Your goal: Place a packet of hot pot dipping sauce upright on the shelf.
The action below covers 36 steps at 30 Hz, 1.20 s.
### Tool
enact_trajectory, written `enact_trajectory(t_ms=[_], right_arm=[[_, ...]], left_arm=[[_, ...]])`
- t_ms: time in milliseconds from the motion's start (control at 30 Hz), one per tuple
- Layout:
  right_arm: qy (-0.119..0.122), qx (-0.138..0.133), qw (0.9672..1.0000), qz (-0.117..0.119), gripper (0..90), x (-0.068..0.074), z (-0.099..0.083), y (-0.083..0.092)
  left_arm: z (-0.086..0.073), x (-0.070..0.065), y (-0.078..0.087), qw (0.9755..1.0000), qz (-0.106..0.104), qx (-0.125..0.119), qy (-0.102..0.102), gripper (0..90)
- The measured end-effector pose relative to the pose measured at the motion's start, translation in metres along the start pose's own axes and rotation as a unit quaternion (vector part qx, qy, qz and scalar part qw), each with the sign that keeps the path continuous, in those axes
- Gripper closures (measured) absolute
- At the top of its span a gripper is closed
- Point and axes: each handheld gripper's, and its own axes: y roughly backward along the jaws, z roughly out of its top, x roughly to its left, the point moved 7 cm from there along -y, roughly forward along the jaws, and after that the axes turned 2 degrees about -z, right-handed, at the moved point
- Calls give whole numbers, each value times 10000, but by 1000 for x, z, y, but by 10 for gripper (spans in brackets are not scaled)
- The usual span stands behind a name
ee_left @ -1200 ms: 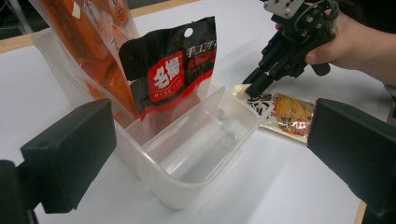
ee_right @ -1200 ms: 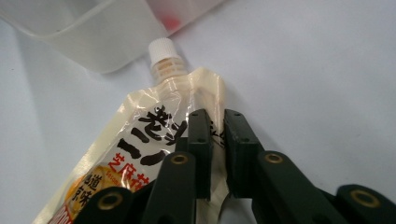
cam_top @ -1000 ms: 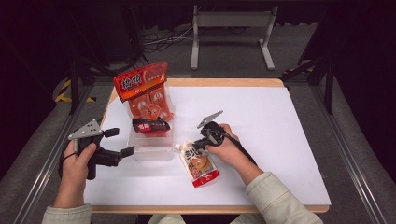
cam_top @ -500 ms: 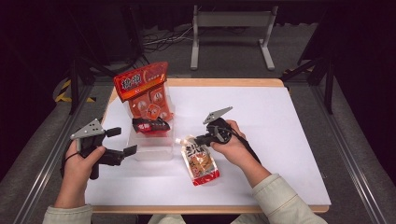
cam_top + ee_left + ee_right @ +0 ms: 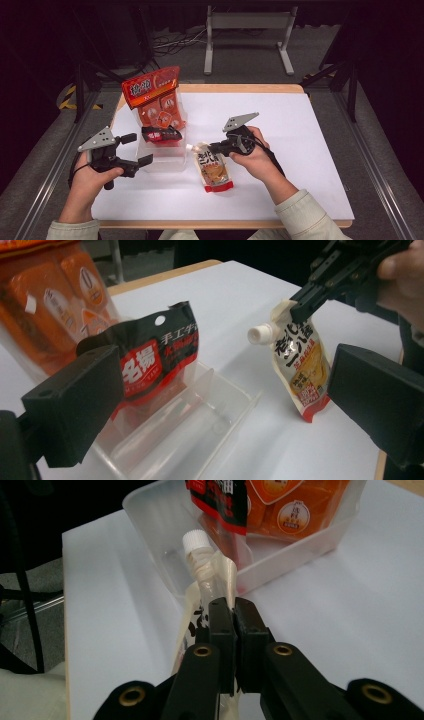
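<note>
Spouted sauce pouch [image 5: 212, 167], white cap, top lifted, red bottom edge on table

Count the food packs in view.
3: orange bag and black-red pack standing in the clear bin; spout pouch right of it, pinched by the right tool.

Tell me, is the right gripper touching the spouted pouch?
Touching. In the right gripper view, the right gripper has its jaws closed on the top edge of the spouted pouch, with the film pinched between them.

Pale sleeves [image 5: 305, 212]; black grippers with grey plates.
</note>
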Motion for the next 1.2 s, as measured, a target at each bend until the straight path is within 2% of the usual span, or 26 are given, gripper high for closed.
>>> enact_trajectory(t_ms=[100, 167, 233, 367, 500, 767, 867, 933, 1067, 1200], right_arm=[[50, -67, 10000, 14, 880, 3, 4, 3], [178, -78, 9998, 46, 881, 7, 9, 5], [198, -86, 9998, 52, 881, 9, 11, 5], [352, -198, 9991, 105, 881, 16, 21, 9], [451, -316, 9984, 87, 881, 19, 30, 13], [725, -542, 9957, 215, 881, 29, 47, 19], [806, -672, 9942, 250, 881, 34, 54, 21], [822, -754, 9934, 275, 881, 36, 57, 23], [869, -973, 9907, 375, 881, 42, 63, 26], [941, -1147, 9876, 510, 881, 48, 69, 29]], left_arm=[[1, -2, -1, 10000, -29, -30, -61, 24], [2, -2, -1, 9999, -33, -22, -139, 32], [1, -3, -2, 9999, -69, -4, -101, 35], [2, -5, -3, 9998, -124, -8, -164, 51], [4, -10, -6, 9991, -242, -77, -325, 61], [4, -16, -13, 9984, -390, -95, -393, 65], [5, -20, -17, 9976, -549, -196, -365, 64], [7, -22, -18, 9971, -576, -265, -413, 65], [9, -26, -22, 9961, -706, -401, -356, 79], [11, -31, -27, 9926, -998, -654, -240, 87]])
